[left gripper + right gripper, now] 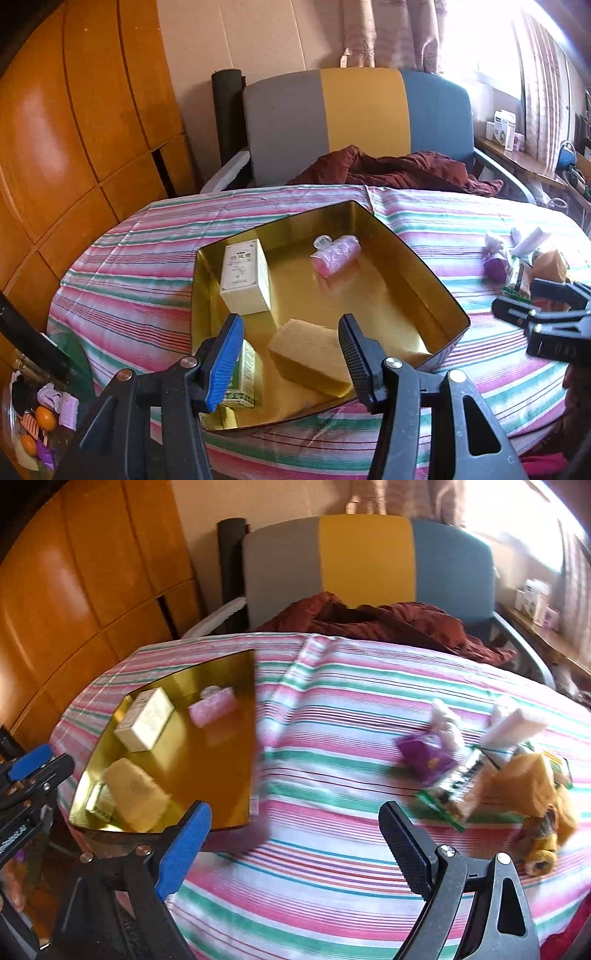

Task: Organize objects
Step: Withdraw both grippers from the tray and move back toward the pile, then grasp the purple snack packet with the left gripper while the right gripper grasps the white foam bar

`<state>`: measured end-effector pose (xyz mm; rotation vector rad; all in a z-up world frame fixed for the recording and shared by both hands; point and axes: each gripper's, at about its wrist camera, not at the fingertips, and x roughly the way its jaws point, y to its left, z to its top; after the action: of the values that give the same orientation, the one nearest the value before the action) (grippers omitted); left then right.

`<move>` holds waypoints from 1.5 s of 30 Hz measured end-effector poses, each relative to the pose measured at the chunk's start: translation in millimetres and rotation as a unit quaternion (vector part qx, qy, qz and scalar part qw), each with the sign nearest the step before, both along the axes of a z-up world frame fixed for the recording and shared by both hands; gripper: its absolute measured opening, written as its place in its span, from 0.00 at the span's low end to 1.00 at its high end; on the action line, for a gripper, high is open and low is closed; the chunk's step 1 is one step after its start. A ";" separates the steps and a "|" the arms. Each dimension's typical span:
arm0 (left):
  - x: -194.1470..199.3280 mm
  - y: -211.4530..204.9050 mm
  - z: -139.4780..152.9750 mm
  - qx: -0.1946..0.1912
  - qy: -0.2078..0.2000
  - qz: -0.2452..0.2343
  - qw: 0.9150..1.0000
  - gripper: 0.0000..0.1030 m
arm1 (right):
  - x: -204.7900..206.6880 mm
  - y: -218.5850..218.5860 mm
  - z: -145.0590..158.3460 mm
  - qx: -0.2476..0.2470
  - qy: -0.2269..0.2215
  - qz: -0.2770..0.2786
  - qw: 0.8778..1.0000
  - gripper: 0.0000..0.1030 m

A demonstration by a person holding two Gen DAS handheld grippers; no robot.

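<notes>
While both grippers, left (291,354) and right (295,845), are being held open and empty, the purple pouch (424,757), lying beside the gold tin (236,805), is being judged soft, light, best pinched mid-body.

A home: striped tablecloth (332,746), armchair (358,122) (clothes heaped on it), wooden wardrobe (74,129), curtains (391,33).

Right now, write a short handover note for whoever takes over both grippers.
Left gripper: open, empty, above the gold tin's near end.
Right gripper: open, empty, over the striped cloth.
Done: cream box, pink roll, yellow block and green box are in the tin.
Left: purple pouch, white stick and the orange-wrapped pile on the cloth's right.
</notes>
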<state>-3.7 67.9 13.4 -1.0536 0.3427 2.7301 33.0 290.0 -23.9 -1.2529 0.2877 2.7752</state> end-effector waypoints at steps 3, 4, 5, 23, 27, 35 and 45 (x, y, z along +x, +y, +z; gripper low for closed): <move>-3.2 3.5 -2.5 0.009 -0.013 -0.013 1.000 0.53 | 4.7 20.1 -2.4 -0.003 -0.008 -0.023 1.000 0.90; -4.6 4.4 -3.1 0.013 -0.016 -0.017 1.000 0.53 | 7.2 27.1 -2.7 -0.003 -0.010 -0.031 0.999 0.90; -5.5 5.2 -3.3 0.017 -0.020 -0.020 0.999 0.53 | 10.0 35.6 -3.0 -0.002 -0.012 -0.040 0.999 0.90; -14.5 88.5 7.3 0.039 -0.048 -0.144 0.988 0.53 | 48.7 180.9 22.1 0.008 -0.010 -0.187 0.982 0.90; -15.0 126.1 6.3 0.034 -0.058 -0.194 0.979 0.53 | 46.1 195.3 22.6 0.015 -0.004 -0.192 0.981 0.90; -39.3 201.4 -14.2 0.069 -0.150 -0.244 0.955 0.53 | 50.2 213.8 14.7 0.001 0.015 -0.198 0.980 0.90; -87.9 266.3 -75.0 0.150 -0.311 -0.180 0.921 0.51 | 52.8 214.4 20.0 0.011 0.027 -0.187 0.982 0.90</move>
<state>-91.6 334.2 -61.6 -1.5046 0.0062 1.9174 85.9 504.4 -3.9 -0.9984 0.4437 2.4833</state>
